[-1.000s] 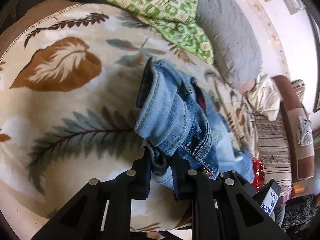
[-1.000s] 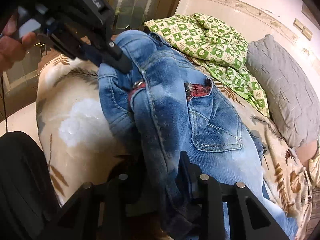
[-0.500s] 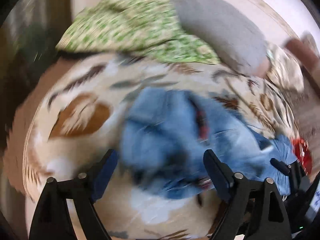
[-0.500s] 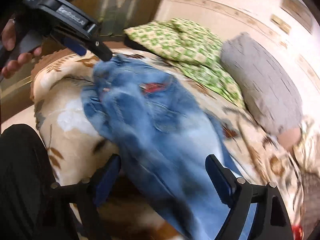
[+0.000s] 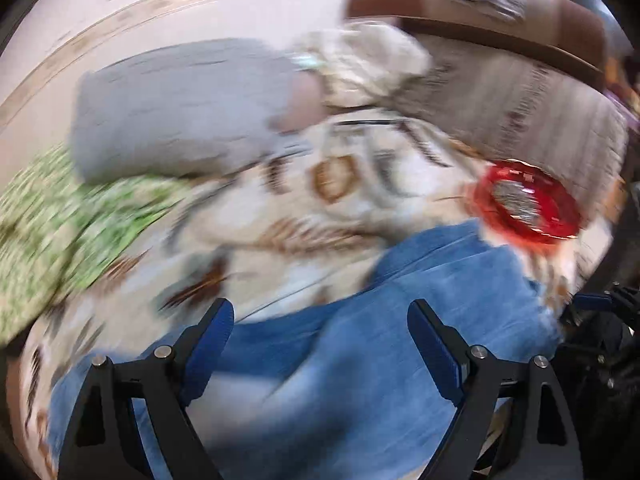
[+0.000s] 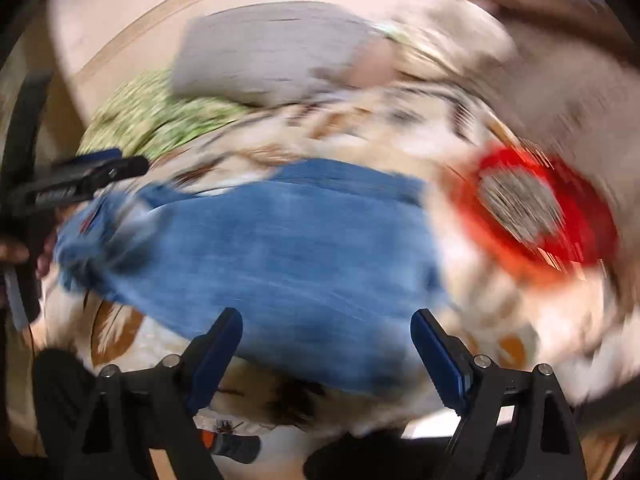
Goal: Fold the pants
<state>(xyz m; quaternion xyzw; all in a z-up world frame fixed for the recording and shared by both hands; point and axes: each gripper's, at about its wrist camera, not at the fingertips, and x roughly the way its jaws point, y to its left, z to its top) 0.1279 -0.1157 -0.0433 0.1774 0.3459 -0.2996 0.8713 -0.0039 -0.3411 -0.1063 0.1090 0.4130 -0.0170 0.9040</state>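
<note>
Blue jeans (image 5: 360,340) lie spread on a bed with a leaf-patterned cover (image 5: 320,200); both views are blurred by motion. My left gripper (image 5: 320,312) hovers over the denim, jaws wide open, with nothing pinched. My right gripper (image 6: 326,316) is also open above the near edge of the jeans (image 6: 280,240), and its pads are clear of the cloth. The left gripper (image 6: 92,172) shows in the right wrist view, over the rumpled end of the jeans. A blue pad and black frame, probably the right gripper (image 5: 596,304), show in the left wrist view.
A red-rimmed round object (image 5: 524,208) (image 6: 532,208) lies on the bed just beyond the jeans' right end. A grey pillow (image 5: 180,108) and a green checked quilt (image 5: 60,220) sit at the back left. A brown striped headboard or sofa (image 5: 520,80) is at the far right.
Both grippers let go of the bunched jeans and opened wide. Both then swept sideways and rolled. The jeans now lie stretched out on the cover.
</note>
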